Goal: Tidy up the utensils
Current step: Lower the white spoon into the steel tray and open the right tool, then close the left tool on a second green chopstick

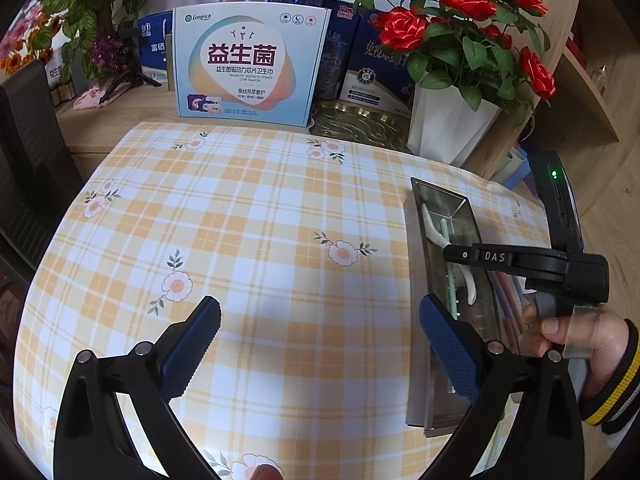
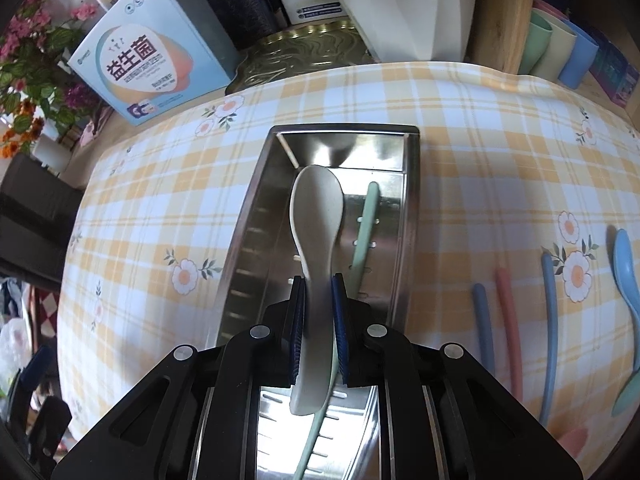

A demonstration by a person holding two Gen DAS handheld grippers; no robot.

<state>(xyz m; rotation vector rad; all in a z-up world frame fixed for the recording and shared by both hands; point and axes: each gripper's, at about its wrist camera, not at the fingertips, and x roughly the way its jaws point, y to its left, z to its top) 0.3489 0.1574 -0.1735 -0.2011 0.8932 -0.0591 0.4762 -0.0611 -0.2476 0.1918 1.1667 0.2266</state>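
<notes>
The right gripper (image 2: 319,320) has its blue pads closed narrowly on the handle of a cream spoon (image 2: 316,216), which they press from both sides. The spoon's bowl points to the far end of a steel tray (image 2: 244,236), and it hangs over the tray's inside rather than lying flat. Just right of the spoon, a pale green chopstick (image 2: 366,224) lies lengthwise on the slotted floor of the tray, running back under the gripper.

The left gripper (image 1: 320,344) has its jaws spread wide with nothing between them, above bare checked tablecloth (image 1: 256,208) to the left of the tray (image 1: 416,320). In the left wrist view a hand (image 1: 576,332) grips the right tool at the right edge.

On the cloth to the right of the tray, well apart from it, lie the loose utensils: a short blue stick (image 2: 482,320), a pink stick (image 2: 508,320) beside it, a longer blue stick (image 2: 550,320) and a blue spoon (image 2: 626,272) at the right edge.

At the far side stand a printed box (image 1: 248,60) and a white vase of red roses (image 1: 448,128).
</notes>
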